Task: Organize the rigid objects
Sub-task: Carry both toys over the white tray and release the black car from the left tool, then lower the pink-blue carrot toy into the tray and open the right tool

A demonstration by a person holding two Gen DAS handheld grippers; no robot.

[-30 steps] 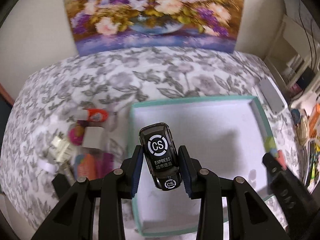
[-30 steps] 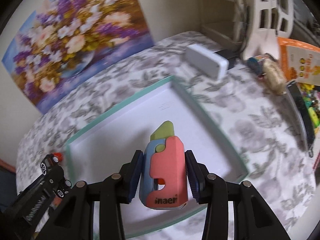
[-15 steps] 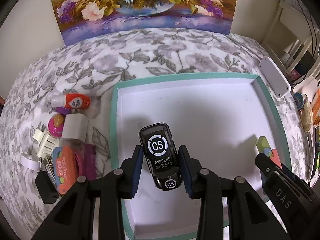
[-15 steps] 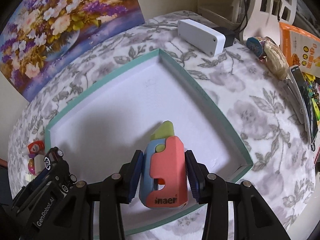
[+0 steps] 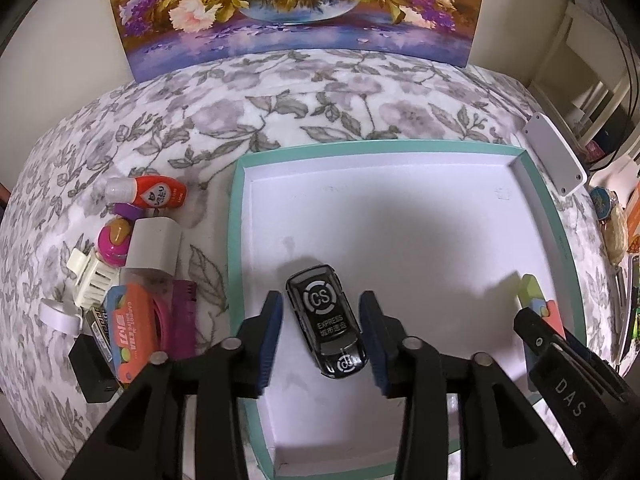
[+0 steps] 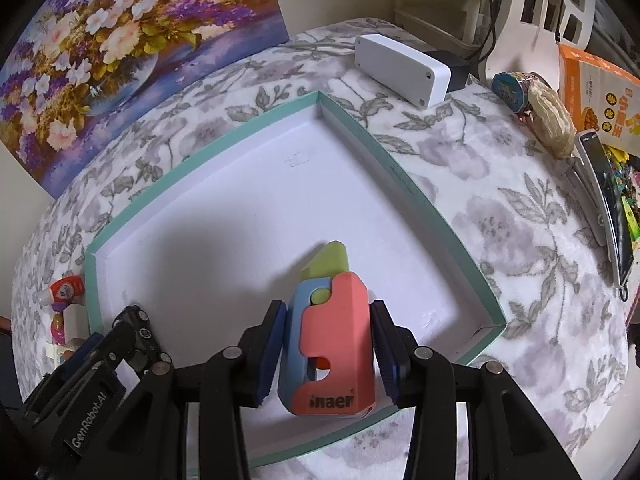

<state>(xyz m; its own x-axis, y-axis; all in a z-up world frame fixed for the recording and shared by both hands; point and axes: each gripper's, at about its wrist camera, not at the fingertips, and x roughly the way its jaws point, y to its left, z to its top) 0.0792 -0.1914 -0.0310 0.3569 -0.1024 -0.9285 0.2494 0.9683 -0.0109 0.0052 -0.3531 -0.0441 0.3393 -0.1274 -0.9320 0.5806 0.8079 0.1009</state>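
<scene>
A black toy car (image 5: 326,320) marked "CS EXPRESS" lies slightly askew on the white floor of the teal-rimmed tray (image 5: 234,240). My left gripper (image 5: 322,320) straddles the car; its jaws are opening, and a gap shows beside the left blue pad. My right gripper (image 6: 328,320) is shut on a coral, blue and green block toy (image 6: 336,328), low over the tray (image 6: 420,200) near its right front corner. That toy's tip (image 5: 532,292) shows at the right of the left wrist view. The left gripper's body (image 6: 120,344) shows at the lower left of the right wrist view.
Left of the tray lies a cluster: a red bottle (image 5: 158,194), a white block (image 5: 154,246), a white clip (image 5: 94,276), an orange case (image 5: 130,332), a black charger (image 5: 94,368). A white box (image 6: 400,68), a phone (image 6: 608,204) and an orange packet (image 6: 596,100) lie to the right.
Both grippers have come down closer to the tray floor. The left jaws have spread away from the car, which now sits tilted on the floor. The right grip looks the same.
</scene>
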